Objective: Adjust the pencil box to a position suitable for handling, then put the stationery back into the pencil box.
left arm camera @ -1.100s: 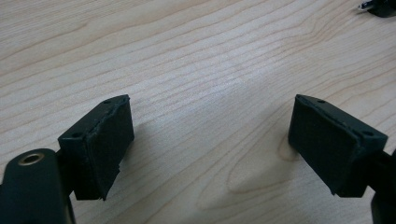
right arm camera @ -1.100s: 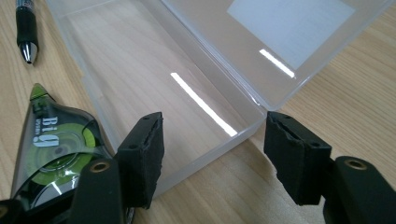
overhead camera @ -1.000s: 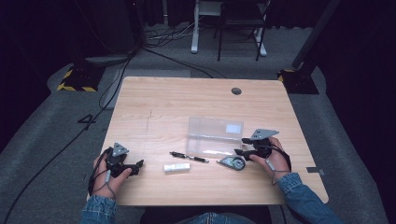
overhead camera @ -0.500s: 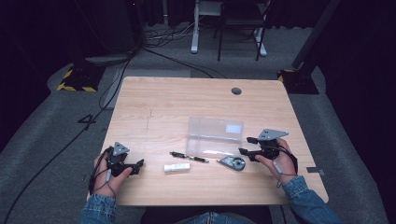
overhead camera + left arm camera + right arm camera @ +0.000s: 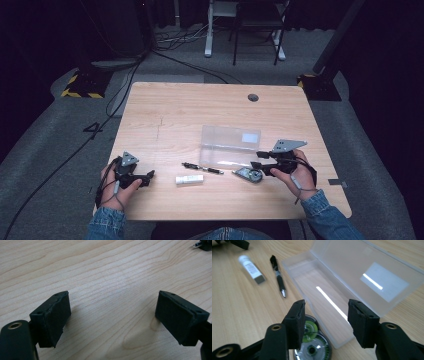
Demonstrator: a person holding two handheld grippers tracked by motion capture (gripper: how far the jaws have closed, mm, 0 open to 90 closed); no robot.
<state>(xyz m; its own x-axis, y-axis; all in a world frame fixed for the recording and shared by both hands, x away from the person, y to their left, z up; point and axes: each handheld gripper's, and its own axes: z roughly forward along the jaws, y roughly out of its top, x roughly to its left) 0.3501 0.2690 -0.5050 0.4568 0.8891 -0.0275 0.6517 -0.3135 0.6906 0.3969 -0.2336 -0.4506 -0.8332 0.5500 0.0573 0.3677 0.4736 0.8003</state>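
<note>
Two grippers hovered at the near edge of a wooden table (image 5: 200,110), both with nothing between their jaws.

The right gripper (image 5: 259,159) was just above a round correction-tape dispenser (image 5: 313,345) lying on the wood, touching or just beside the near corner of an open clear plastic case (image 5: 230,145) (its lid folded back flat, a white label on it). The jaws had just been closing, yet in the right gripper view they stood apart with only air between the pads, the dispenser below and behind the left-hand one. A black pen (image 5: 202,168) lay just left of the case, and a white tube (image 5: 189,179) near it. Well apart to the left, the left gripper (image 5: 148,176) was held low over bare wood, jaws wide apart.
</note>
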